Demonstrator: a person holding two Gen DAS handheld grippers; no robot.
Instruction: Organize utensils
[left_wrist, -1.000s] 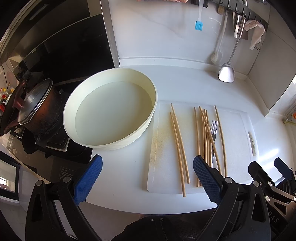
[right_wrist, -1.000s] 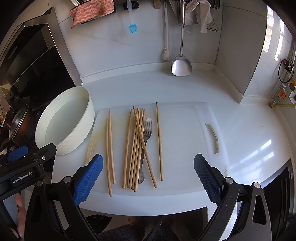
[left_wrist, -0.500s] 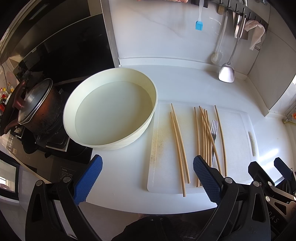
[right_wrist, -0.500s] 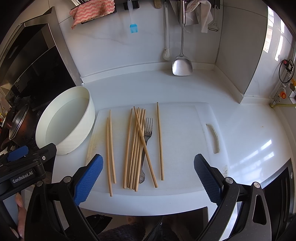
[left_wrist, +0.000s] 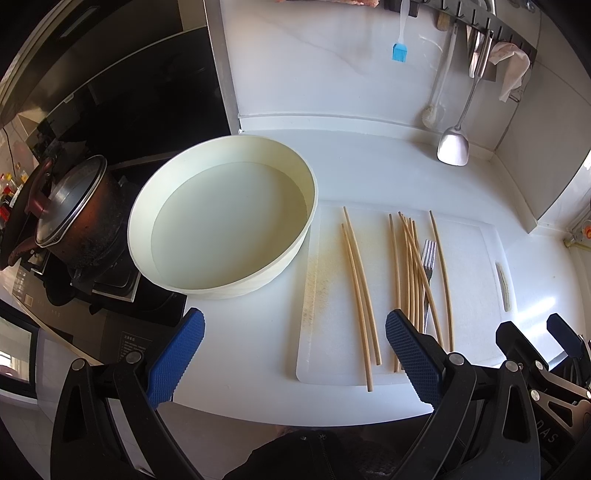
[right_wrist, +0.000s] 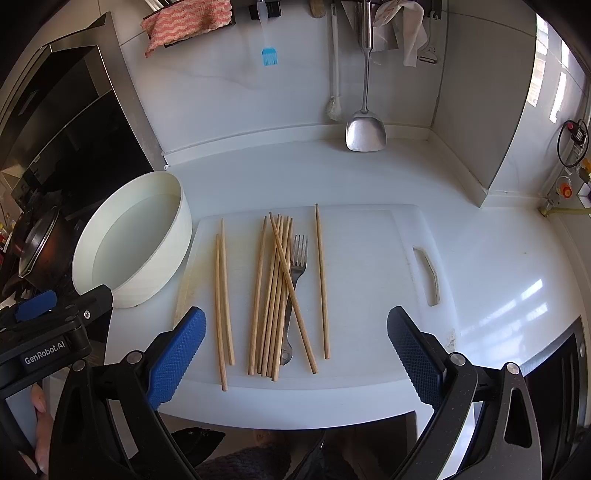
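- We see our left gripper (left_wrist: 293, 356) spread wide, empty; our right gripper (right_wrist: 295, 354) likewise
- Chopsticks (right_wrist: 275, 291) lie on the cutting board (right_wrist: 362, 258), partly over the fork (right_wrist: 297, 258); the basin (right_wrist: 147, 280) touches the board's left edge

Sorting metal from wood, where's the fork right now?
In the right wrist view, the fork lies on the white cutting board, partly under the chopstick bundle.
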